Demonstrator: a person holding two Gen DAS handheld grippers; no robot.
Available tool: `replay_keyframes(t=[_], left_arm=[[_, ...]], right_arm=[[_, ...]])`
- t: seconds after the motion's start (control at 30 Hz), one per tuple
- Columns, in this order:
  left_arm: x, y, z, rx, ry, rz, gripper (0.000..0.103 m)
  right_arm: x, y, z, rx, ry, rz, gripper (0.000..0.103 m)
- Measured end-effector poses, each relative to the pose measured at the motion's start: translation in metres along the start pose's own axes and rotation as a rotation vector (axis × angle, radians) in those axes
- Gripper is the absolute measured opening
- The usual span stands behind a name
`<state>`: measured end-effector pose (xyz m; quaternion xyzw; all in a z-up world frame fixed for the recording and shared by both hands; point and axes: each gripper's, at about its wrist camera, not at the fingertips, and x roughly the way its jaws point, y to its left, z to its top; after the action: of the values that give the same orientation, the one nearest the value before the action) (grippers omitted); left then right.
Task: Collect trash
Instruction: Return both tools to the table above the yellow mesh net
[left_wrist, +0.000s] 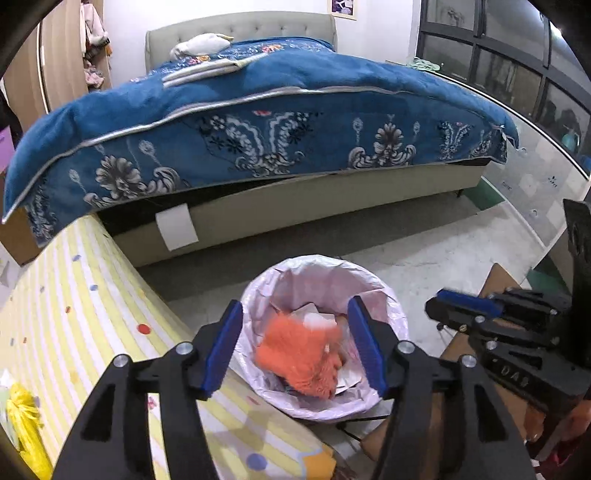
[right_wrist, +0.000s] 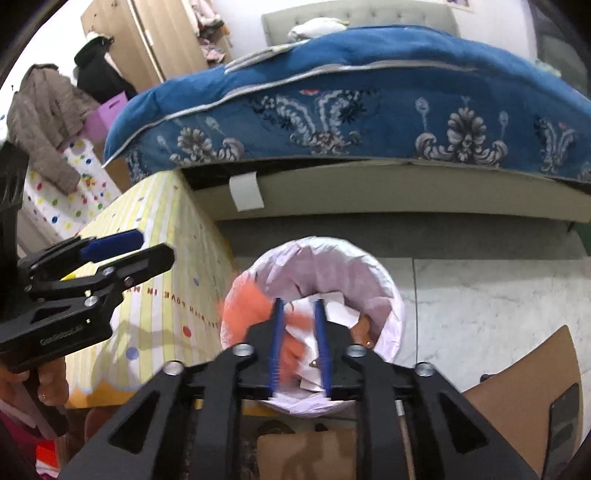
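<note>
A round trash bin (left_wrist: 321, 260) lined with a pale lilac bag stands on the floor in front of the bed. Crumpled white paper and a fluffy orange thing (left_wrist: 299, 354), blurred, lie inside it. My left gripper (left_wrist: 295, 306) hangs over the bin with its blue pads wide apart and nothing between them. My right gripper (left_wrist: 443, 304) reaches in from the right. In the right wrist view the bin (right_wrist: 321, 240) lies straight ahead and the right gripper (right_wrist: 299, 304) shows a narrow gap over it. The orange thing (right_wrist: 243, 306) shows behind the pads, not pinched. The left gripper (right_wrist: 155, 245) is at the left, open.
A bed with a blue patterned blanket (left_wrist: 258, 110) fills the back. A yellow striped covered block (left_wrist: 74, 314) stands close left of the bin, with a yellow bag (left_wrist: 22, 417) on it. Brown cardboard (right_wrist: 524, 376) lies on the marble floor (right_wrist: 480, 288) to the right.
</note>
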<state>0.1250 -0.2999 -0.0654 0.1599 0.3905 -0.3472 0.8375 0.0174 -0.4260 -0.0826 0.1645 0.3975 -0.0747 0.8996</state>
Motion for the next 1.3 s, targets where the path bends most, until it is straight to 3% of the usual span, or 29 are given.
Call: replay_keyframes(t=[0.17, 0.37, 0.5, 0.57, 0.63, 0.73, 1.0, 1.3], left_arm=[[-0.033, 0.017, -0.011, -0.024, -0.033, 0.074, 0.064], [-0.09, 0.053, -0.037, -0.134, -0.064, 0.138, 0.065], [-0.127, 0.07, -0.053, -0.17, -0.082, 0.146, 0.065], [-0.144, 0.076, -0.062, -0.183, -0.095, 0.159, 0.067], [-0.162, 0.087, -0.074, -0.209, -0.114, 0.179, 0.076], [-0.184, 0.107, -0.091, -0.256, -0.13, 0.232, 0.077], [-0.231, 0.161, -0.137, -0.38, -0.132, 0.381, 0.077], [-0.262, 0.196, -0.165, -0.444, -0.165, 0.429, 0.077]], right_arm=[[-0.024, 0.013, -0.003, -0.011, -0.034, 0.021, 0.029], [-0.041, 0.048, -0.005, -0.057, -0.046, 0.086, 0.032], [-0.055, 0.084, -0.003, -0.11, -0.062, 0.134, 0.034], [-0.061, 0.107, -0.003, -0.15, -0.062, 0.163, 0.039], [-0.066, 0.129, -0.005, -0.199, -0.059, 0.181, 0.046], [-0.068, 0.167, -0.009, -0.28, -0.051, 0.208, 0.051], [-0.067, 0.257, -0.017, -0.449, -0.04, 0.278, 0.051], [-0.064, 0.309, -0.027, -0.529, -0.026, 0.312, 0.051]])
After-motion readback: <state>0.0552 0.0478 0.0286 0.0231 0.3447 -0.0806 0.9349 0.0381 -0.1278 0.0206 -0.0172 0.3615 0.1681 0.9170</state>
